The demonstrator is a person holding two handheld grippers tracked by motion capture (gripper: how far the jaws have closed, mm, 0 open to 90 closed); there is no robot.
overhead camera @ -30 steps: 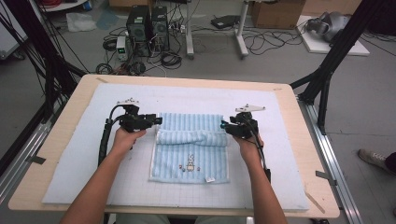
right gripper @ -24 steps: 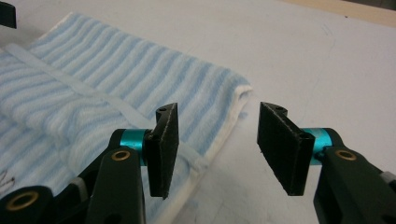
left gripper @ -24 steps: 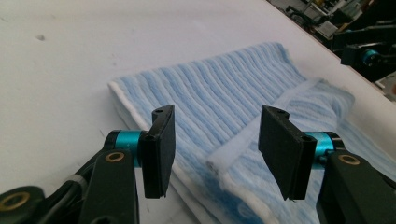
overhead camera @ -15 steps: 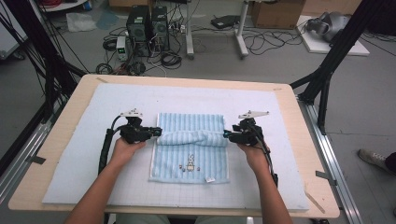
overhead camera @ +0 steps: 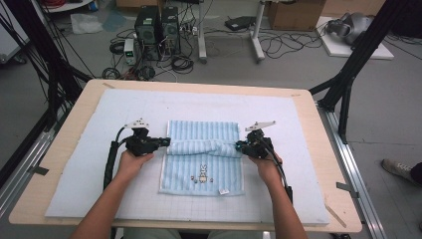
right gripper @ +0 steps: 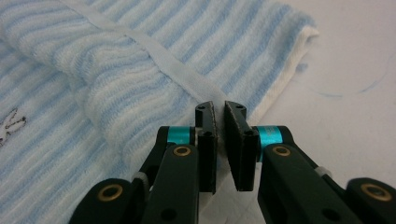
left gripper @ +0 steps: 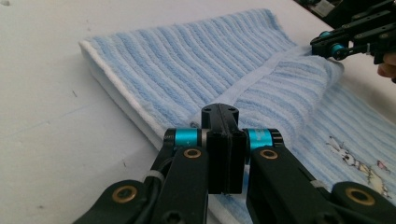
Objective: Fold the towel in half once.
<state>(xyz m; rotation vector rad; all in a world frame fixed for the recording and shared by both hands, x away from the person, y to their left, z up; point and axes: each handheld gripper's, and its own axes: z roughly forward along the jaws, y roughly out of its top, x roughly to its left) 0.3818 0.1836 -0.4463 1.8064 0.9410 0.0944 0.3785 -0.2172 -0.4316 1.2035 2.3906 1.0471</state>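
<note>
A light blue striped towel (overhead camera: pixel 204 130) lies on the white mat, its far part folded over into a thick roll across the middle. A small rabbit embroidery (overhead camera: pixel 201 174) shows on the near part. My left gripper (overhead camera: pixel 165 143) is shut on the roll's left end, where the white hem runs into the closed jaws (left gripper: pixel 219 111). At the right end my right gripper (overhead camera: pixel 240 147) pinches the same hem (right gripper: pixel 219 112), its jaws nearly together. The right gripper (left gripper: pixel 343 44) also shows far off in the left gripper view, across the towel (left gripper: pixel 187 60).
The white gridded mat (overhead camera: pixel 99 119) covers most of the wooden table (overhead camera: pixel 62 149), with bare mat on both sides of the towel. Computers (overhead camera: pixel 157 25) and cables lie on the floor beyond the far edge. Black frame legs (overhead camera: pixel 348 74) stand at the right.
Both grippers have moved toward the person with the towel's folded edge. The fold now lies farther down the towel than a second ago.
</note>
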